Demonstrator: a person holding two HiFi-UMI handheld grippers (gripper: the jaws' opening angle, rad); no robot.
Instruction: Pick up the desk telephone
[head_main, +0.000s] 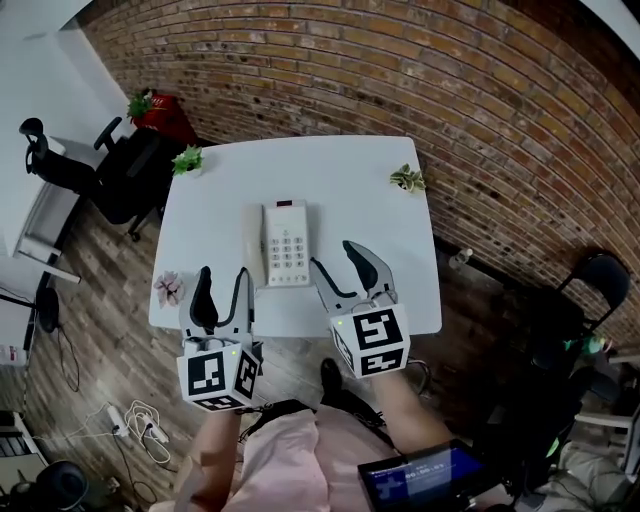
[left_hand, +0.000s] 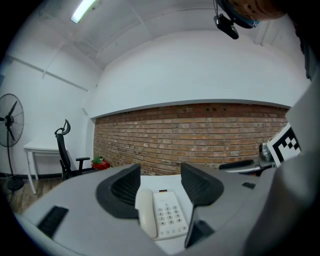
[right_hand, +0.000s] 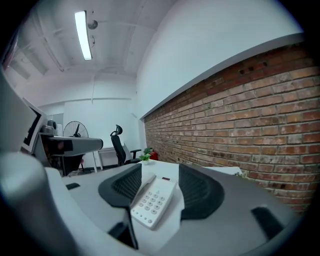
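A white desk telephone (head_main: 280, 243) with its handset on the left side lies flat on the white table (head_main: 330, 180), near the front middle. My left gripper (head_main: 223, 287) hovers open at the table's front edge, just left of the phone and short of it. To the phone's right, my right gripper (head_main: 340, 262) also stands open and holds nothing. In the left gripper view the phone (left_hand: 162, 213) shows between and beyond the open gripper (left_hand: 160, 185). The right gripper view frames the phone (right_hand: 152, 200) ahead of the open gripper (right_hand: 157, 187).
Small potted plants stand at the table's back left corner (head_main: 187, 159) and right edge (head_main: 407, 179); a pink flower (head_main: 168, 288) sits at the front left corner. Black office chairs (head_main: 110, 170) stand left of the table and at the right (head_main: 600, 280). A brick wall (head_main: 420, 70) runs behind.
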